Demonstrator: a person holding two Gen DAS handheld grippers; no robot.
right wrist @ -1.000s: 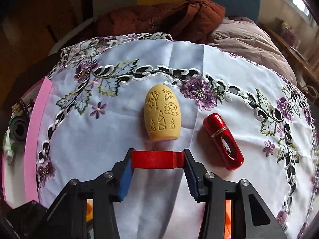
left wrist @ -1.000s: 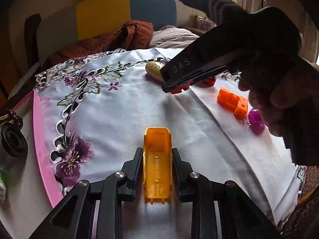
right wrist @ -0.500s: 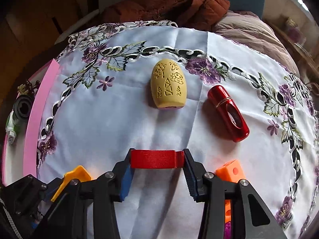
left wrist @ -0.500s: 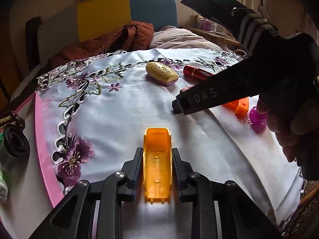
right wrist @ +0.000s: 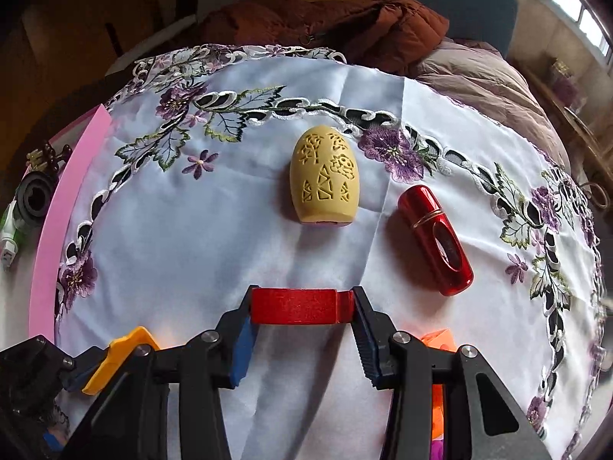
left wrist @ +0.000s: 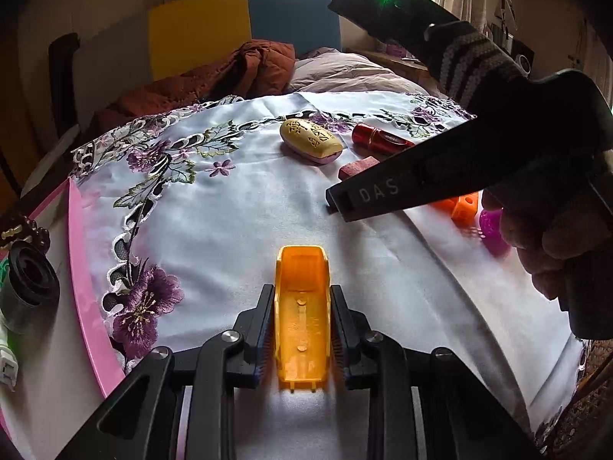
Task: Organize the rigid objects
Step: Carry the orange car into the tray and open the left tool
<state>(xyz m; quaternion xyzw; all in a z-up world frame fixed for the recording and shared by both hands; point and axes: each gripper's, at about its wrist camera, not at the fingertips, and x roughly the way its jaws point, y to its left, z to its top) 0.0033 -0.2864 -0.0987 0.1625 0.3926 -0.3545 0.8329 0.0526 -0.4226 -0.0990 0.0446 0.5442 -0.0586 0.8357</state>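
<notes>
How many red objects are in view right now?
2. A red block is clamped in the right gripper; a glossy red case lies on the cloth right of the yellow egg-shaped piece. The gripper bodies may hide others.

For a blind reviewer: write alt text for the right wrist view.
The right gripper clamps a red block above a white embroidered tablecloth. Beyond lie a yellow egg-shaped case and a glossy red capsule.
</notes>
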